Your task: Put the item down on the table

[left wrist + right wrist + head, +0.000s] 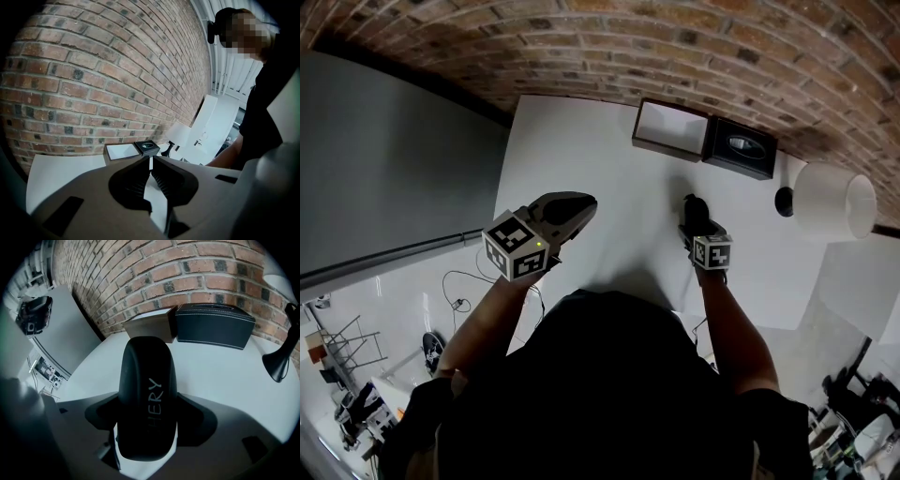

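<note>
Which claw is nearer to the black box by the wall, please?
Right. The right claw, holding a black item, sits just before the black box; the left claw, farther left.

a black case (147, 399) lettered in white is shown above a white table (581, 159). the brick wall (675, 47) is patterned in red-brown with pale mortar lines. a black box (213, 326) is edged with white stitching. the cube (517, 248) on the grey left gripper (151, 161) is printed with black-and-white square markers.
</note>
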### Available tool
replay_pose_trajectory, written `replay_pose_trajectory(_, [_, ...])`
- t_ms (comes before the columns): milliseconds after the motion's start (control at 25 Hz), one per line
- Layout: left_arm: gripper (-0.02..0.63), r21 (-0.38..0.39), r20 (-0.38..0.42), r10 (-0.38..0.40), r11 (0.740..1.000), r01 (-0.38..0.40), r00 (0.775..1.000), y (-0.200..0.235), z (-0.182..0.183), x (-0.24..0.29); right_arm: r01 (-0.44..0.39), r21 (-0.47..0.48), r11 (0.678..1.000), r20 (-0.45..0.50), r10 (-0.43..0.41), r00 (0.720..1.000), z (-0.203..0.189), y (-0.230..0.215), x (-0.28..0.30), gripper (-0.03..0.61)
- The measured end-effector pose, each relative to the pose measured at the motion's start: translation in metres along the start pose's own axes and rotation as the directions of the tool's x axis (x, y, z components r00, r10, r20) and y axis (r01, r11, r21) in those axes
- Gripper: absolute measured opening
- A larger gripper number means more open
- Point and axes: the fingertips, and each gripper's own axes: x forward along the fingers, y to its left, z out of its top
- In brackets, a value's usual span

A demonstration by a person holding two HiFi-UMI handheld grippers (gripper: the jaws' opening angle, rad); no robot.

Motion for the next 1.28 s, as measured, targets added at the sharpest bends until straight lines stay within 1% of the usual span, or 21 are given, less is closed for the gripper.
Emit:
replay_pose_trajectory(320, [0.040, -0.011, -0.005, 0.001, 1.000, -0.001, 1.000, 0.005, -0.005, -0.001, 0.016, 0.000, 1.000, -0.023, -0.016, 1.000, -0.005, -0.001, 0.009, 0.353])
replay_pose_trajectory(1280, [0.040, -0.013, -0.013, 0.002, 1.000, -0.003, 1.000, 0.013, -0.005, -0.002, 0.042, -0.044, 0.998, -0.077, -0.045, 0.996, -0.003, 0.003, 0.026, 0.354])
